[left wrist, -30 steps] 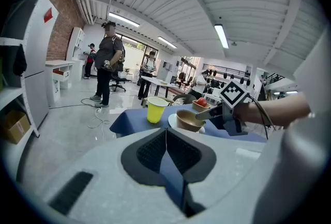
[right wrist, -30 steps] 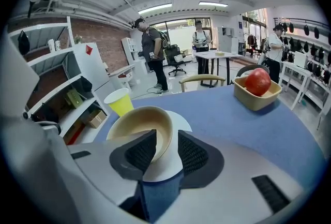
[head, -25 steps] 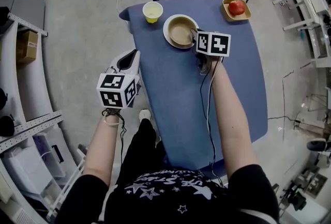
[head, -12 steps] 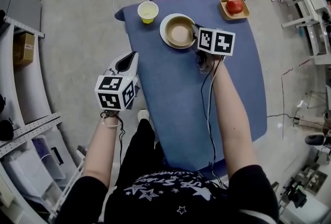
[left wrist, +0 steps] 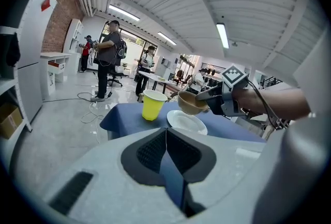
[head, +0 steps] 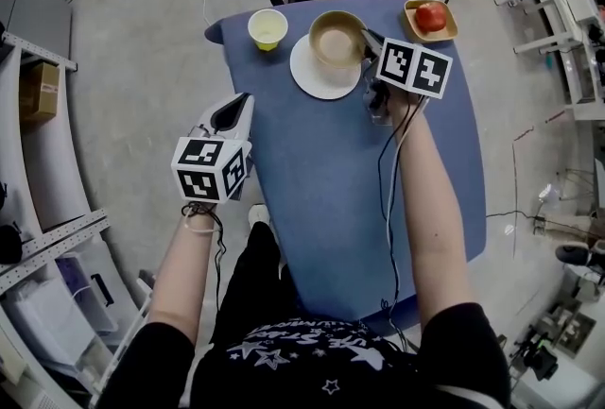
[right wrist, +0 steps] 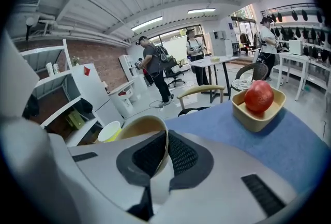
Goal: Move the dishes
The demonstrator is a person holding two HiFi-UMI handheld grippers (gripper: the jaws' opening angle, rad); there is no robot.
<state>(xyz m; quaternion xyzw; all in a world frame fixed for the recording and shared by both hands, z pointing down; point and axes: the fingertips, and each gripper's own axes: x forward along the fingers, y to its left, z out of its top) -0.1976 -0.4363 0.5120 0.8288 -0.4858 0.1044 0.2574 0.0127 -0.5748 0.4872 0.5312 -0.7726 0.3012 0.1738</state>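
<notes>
Bowl (head: 337,39) hangs in the air over the far edge of the white plate (head: 319,78), its right rim pinched between the closed jaws of the right gripper (head: 368,39). The step in hand looks like the carry. The next move calls for a level hold and a bare patch of the blue table (head: 378,180) to set the bowl on, clear of the yellow cup (head: 267,27) at the left and the apple dish (head: 432,19) at the right. The left gripper (head: 236,110) hovers off the table's left edge, jaws together on nothing.

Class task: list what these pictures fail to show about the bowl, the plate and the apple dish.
- Bowl: right gripper view, mostly hidden behind the right gripper's fingers clamping its rim.
- Plate: head view, far edge covered by the raised bowl.
- Apple dish: left gripper view, hidden behind the right gripper.
</notes>
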